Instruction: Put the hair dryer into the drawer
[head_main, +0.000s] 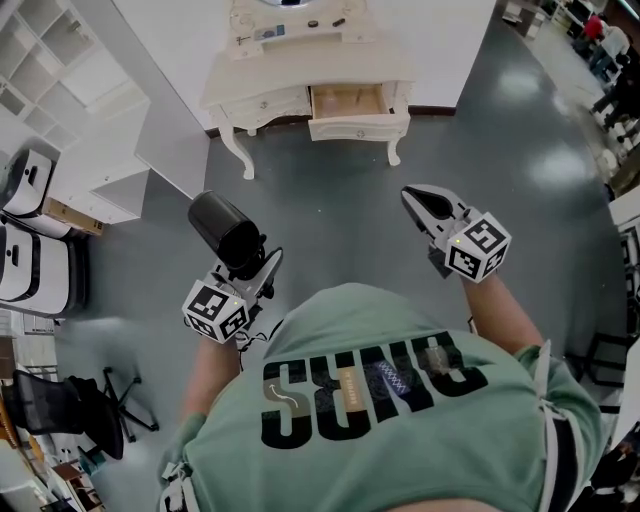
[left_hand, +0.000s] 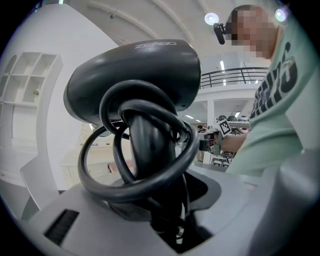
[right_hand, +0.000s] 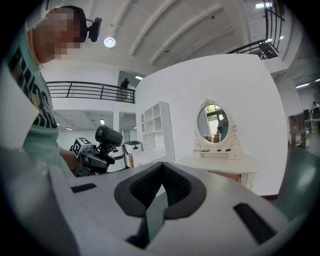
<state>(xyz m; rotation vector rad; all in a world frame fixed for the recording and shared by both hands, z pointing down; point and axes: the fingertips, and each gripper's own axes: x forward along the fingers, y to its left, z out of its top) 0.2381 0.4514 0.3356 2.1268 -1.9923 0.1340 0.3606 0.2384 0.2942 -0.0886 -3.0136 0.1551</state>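
Observation:
A black hair dryer (head_main: 225, 228) stands barrel-up in my left gripper (head_main: 255, 268), which is shut on its handle; the cord is looped round that handle (left_hand: 145, 150). In the left gripper view the dryer's body (left_hand: 135, 75) fills the middle. My right gripper (head_main: 425, 205) hovers at the right, shut with nothing between its jaws (right_hand: 161, 167). Ahead across the grey floor stands a white dressing table (head_main: 255, 105) with its right drawer (head_main: 348, 100) pulled open and bare wood showing inside. The right gripper view shows the left gripper with the dryer (right_hand: 107, 136) off to the left.
An oval mirror (right_hand: 212, 124) tops the dressing table. A white shelf unit (head_main: 60, 60) and a white partition (head_main: 165, 110) stand at the left. White machines (head_main: 30, 260) and a black office chair (head_main: 70, 410) lie at the lower left. Grey floor (head_main: 340, 200) stretches between me and the table.

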